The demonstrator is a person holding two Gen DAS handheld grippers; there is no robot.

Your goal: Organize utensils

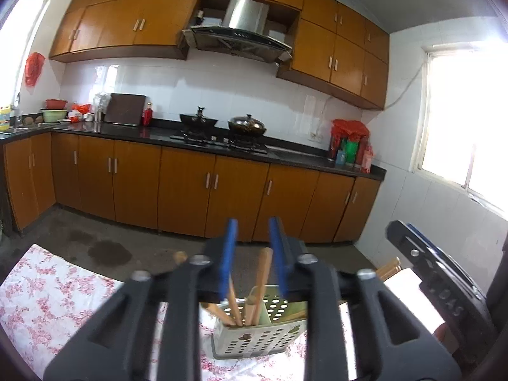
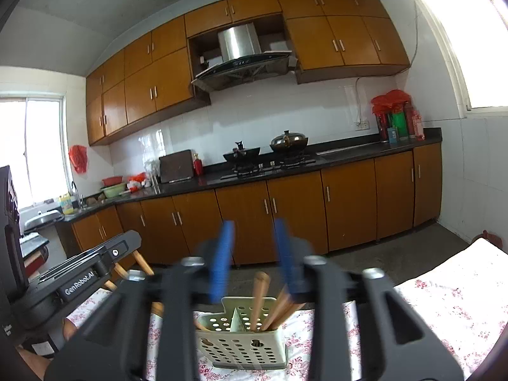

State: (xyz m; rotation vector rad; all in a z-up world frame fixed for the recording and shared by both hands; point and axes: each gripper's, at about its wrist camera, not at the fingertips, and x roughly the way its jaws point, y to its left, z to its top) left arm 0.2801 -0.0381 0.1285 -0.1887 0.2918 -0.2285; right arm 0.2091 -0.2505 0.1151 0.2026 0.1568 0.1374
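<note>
On the flowered tablecloth (image 2: 444, 301), just below both grippers, stands the pale perforated utensil holder (image 2: 241, 346), upright and split by a divider into compartments, which I take to be why the wooden chopsticks (image 2: 258, 298) lean in a bunch on one side of the divider rather than lying loose. They rest tip-down with their upper ends fanned above the holder's rim, as such sticks will when dropped into a wide pocket. Above the holder hangs the right gripper (image 2: 254, 247), its blue fingers (image 2: 222, 260) parted with a clear gap and nothing between them; the stick tops lie beyond the gap, not in it. The left gripper (image 1: 252, 254) hovers likewise over the holder, its fingers apart and empty, and a chopstick rises behind the gap without, so far as I can judge, being pinched. My guess is that the sticks have been stowed and both tools are held clear above the holder. The left view looks down into the pocket where the sticks meet the bottom, and catches the right tool off to the holder's right. The right view shows the holder's front face with its keyhole slot, the empty compartment, and the left tool to the holder's left. Far beyond the holder runs the kitchen counter (image 2: 349, 152).
</note>
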